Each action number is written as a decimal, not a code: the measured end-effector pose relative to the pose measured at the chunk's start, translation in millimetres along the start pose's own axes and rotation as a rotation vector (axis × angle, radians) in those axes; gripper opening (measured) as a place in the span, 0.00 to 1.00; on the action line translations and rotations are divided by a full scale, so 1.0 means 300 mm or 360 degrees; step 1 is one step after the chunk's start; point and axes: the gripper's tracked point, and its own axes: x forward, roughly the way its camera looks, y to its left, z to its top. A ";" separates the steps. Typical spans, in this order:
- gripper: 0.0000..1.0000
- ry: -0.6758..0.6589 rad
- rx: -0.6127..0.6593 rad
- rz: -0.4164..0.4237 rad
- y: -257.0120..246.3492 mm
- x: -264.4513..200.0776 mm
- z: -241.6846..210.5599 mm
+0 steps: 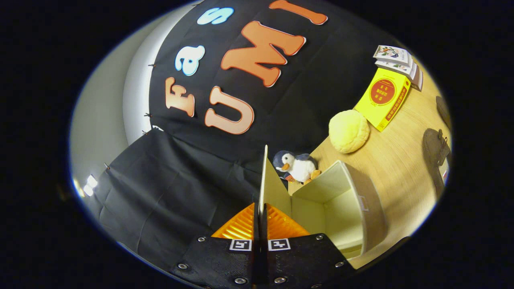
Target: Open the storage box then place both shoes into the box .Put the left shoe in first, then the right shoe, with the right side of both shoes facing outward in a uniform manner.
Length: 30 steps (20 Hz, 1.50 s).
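In the gripper view, the gripper (pixel 260 210) has its two fingers brought together on the thin edge of the lid (pixel 270 188) of the storage box (pixel 353 200), so the panel stands edge-on between them and rises straight ahead of the fingertips. The box itself lies just to the right of the fingers on the pale wooden surface (pixel 397 160), its pale cream interior exposed and, as far as can be seen, with nothing in it; its outer wall looks beige with a small handle or label slot on the side. The lid looks like a stiff, thin board of the same cream colour, and appears hinged along the box's near edge. Beyond the box sit a toy penguin (pixel 296 165) and a round yellow plush (pixel 348 131), with a yellow box (pixel 384 98) and a stack of booklets (pixel 397 60) farther off. A dark shoe (pixel 435 150) lies well apart from the box on the far right, and what may be a second one (pixel 443 110) shows beyond it, too small to be sure. The risk from here seems to be the lid: the hold is on a narrow edge, so it could slip out and fall back over the opening, or pulling it further could drag or tip the light box. Releasing before the lid rests open could likewise block the left shoe's way in.
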 end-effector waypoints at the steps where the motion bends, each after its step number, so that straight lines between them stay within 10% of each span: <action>1: 0.00 0.0012 -0.0047 -0.0002 0.051 0.021 -0.021; 11: 0.12 0.0291 -0.0277 0.0116 0.371 0.262 -0.391; 17: 0.96 0.0361 -0.0406 0.0045 0.349 0.288 -0.459; 30: 0.98 0.0129 -0.0511 -0.0395 -0.135 0.020 -0.120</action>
